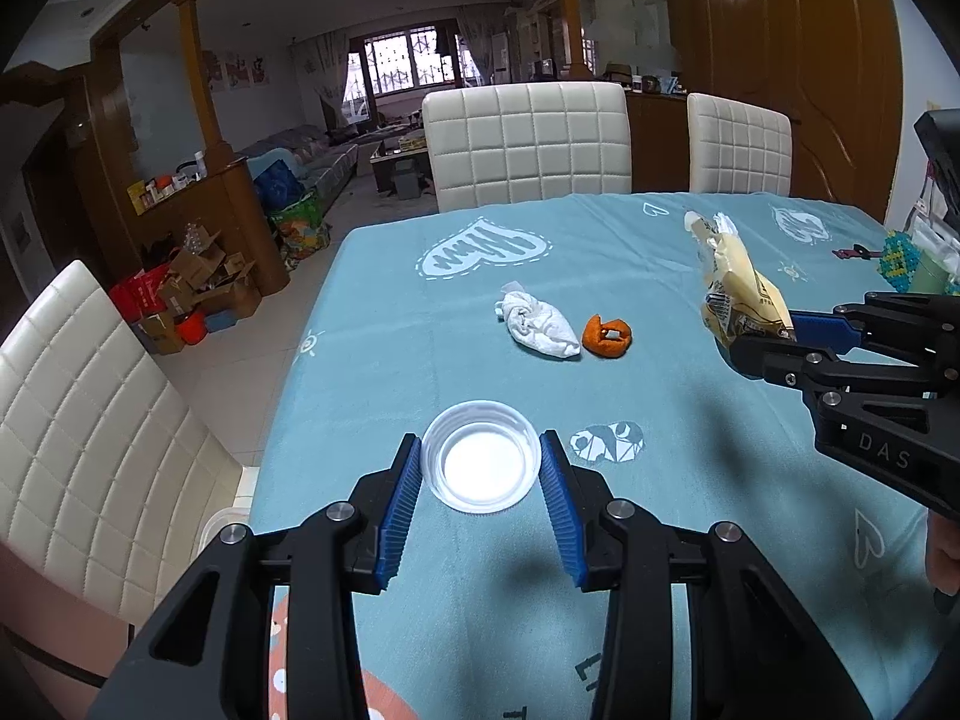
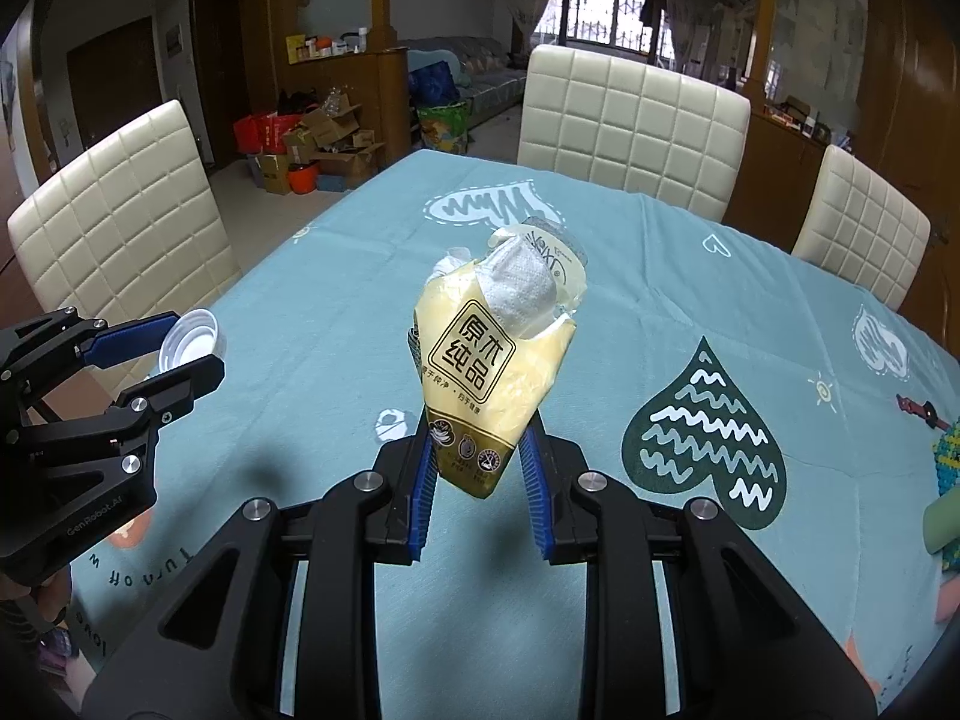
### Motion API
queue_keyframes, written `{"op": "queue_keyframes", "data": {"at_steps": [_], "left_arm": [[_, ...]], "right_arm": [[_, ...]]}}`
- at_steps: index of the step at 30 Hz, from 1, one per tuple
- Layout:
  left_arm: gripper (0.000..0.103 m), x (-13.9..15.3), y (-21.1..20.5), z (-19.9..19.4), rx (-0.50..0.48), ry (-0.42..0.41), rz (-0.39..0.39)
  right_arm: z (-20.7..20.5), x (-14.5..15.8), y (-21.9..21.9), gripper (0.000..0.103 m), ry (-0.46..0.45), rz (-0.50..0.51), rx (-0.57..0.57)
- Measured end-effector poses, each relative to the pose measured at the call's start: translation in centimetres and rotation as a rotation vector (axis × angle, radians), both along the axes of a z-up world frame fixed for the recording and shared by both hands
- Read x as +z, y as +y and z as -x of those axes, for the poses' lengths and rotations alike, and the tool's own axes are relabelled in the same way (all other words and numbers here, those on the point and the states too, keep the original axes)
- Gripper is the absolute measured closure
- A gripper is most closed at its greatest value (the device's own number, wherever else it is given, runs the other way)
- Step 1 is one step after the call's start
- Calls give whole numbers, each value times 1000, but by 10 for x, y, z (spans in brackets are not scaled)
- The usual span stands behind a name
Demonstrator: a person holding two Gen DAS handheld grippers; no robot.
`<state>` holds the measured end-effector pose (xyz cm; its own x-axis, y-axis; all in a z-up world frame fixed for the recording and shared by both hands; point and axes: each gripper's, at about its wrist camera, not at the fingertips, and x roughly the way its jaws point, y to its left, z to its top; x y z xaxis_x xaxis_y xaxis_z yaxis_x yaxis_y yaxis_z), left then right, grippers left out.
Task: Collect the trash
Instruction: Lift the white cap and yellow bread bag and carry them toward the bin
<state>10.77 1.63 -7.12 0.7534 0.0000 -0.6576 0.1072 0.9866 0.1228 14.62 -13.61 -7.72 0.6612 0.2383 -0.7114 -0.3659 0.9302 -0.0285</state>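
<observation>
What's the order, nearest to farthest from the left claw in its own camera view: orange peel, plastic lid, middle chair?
1. Plastic lid, between the left claw's fingers.
2. Orange peel, mid-table, right of the tissue wad.
3. Middle chair, beyond the table's far edge.

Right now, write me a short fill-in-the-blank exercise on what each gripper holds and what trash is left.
The left gripper is shut on a white plastic ____.
The right gripper grips a ____ tissue packet.
The crumpled white tissue lies on the tablecloth beside an ____ peel.

Missing words: lid; yellow; orange
</observation>
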Motion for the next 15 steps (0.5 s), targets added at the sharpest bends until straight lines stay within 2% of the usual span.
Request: {"op": "queue_keyframes", "data": {"at_steps": [15], "left_arm": [[64, -4, 8, 9, 20, 9, 3]], "right_arm": [[5, -8, 15, 74, 23, 18, 37]]}}
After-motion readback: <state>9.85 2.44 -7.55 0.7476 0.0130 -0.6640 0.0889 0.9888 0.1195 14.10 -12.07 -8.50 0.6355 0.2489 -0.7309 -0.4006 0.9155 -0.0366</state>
